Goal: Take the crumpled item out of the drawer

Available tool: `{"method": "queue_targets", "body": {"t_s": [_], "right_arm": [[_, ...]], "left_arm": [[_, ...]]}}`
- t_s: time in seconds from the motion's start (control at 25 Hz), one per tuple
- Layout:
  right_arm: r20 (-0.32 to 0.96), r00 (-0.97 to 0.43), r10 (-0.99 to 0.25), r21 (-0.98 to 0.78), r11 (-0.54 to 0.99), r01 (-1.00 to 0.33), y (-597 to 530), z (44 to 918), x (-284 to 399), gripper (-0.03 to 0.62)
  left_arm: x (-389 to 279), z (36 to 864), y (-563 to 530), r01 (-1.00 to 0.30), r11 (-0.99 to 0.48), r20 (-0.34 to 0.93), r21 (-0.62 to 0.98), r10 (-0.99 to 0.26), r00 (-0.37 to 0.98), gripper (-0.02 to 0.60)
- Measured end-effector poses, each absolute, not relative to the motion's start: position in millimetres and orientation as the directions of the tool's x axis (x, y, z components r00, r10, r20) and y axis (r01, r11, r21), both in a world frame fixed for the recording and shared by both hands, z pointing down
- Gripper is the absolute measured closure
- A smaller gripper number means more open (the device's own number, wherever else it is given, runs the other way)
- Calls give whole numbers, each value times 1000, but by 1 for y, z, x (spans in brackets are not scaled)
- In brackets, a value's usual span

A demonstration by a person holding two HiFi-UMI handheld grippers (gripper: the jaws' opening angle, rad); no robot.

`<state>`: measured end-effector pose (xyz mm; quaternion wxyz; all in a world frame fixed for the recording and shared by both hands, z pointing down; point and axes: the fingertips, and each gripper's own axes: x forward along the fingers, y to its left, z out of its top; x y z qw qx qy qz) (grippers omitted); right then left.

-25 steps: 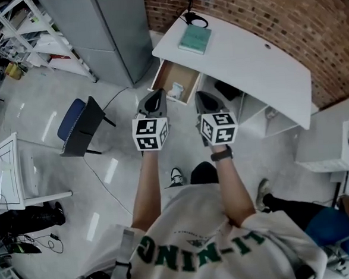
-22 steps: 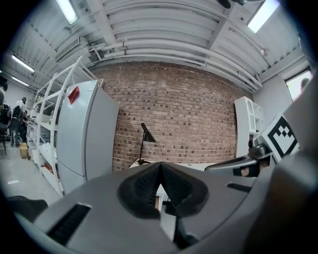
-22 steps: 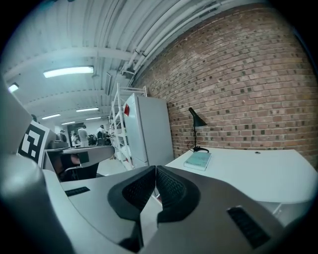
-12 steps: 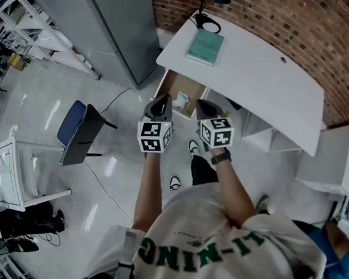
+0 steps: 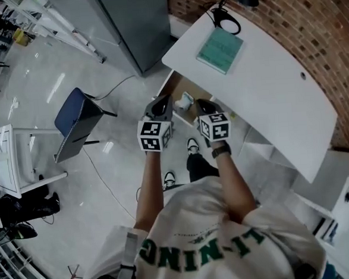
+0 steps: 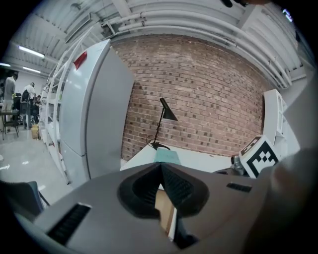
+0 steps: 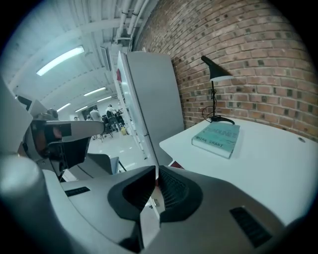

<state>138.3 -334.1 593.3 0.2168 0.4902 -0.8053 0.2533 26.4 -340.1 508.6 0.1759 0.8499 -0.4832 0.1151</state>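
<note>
Crumpled white item (image 5: 186, 98) lies in the open wooden drawer (image 5: 177, 87) under the curved white desk (image 5: 266, 93), and you have not touched it yet. Over the last second you have brought both arms down and forward. The drawer lay well ahead of your tips then, and it is right at them now. In the head view your left gripper (image 5: 163, 101) noses in just left of the item, and your right gripper (image 5: 201, 103) sits just beside it on the other side. Both pairs of jaws are pressed together with nothing between them. The left gripper view shows only the drawer's wood beyond its closed pads. The approach looks nearly finished, but neither tool is ready to grasp. I judge you must part one pair of jaws before lowering onto the item. The teal book (image 5: 219, 43) on the desk is well apart from your path.
</note>
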Motion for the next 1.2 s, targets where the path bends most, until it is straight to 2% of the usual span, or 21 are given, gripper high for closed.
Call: {"method": "queue_targets", "body": {"t_s": [0.44,0.72,0.88,1.04,1.2], "right_arm": [[739,-468,-485,-194,512,-837,-363,709,129,589],[789,-486,-377,-255,518,-816,-375,783,107,584],[815,-472,-336,-268,503,-822,-391,823,95,516],[844,-422,-331,-238,475,-847,-408,859,103,491],[883,-379,-275,-238,435,-869,-405,896,93,425]], "left_arm": [[22,600,-371,-875,-407,466,262,-741,484,584],[16,657,-396,-877,-368,514,310,-711,480,584],[11,686,-408,-877,-367,543,310,-689,480,584],[15,712,-420,-878,-381,557,291,-678,479,584],[5,732,-434,-875,-371,545,309,-686,483,584]]}}
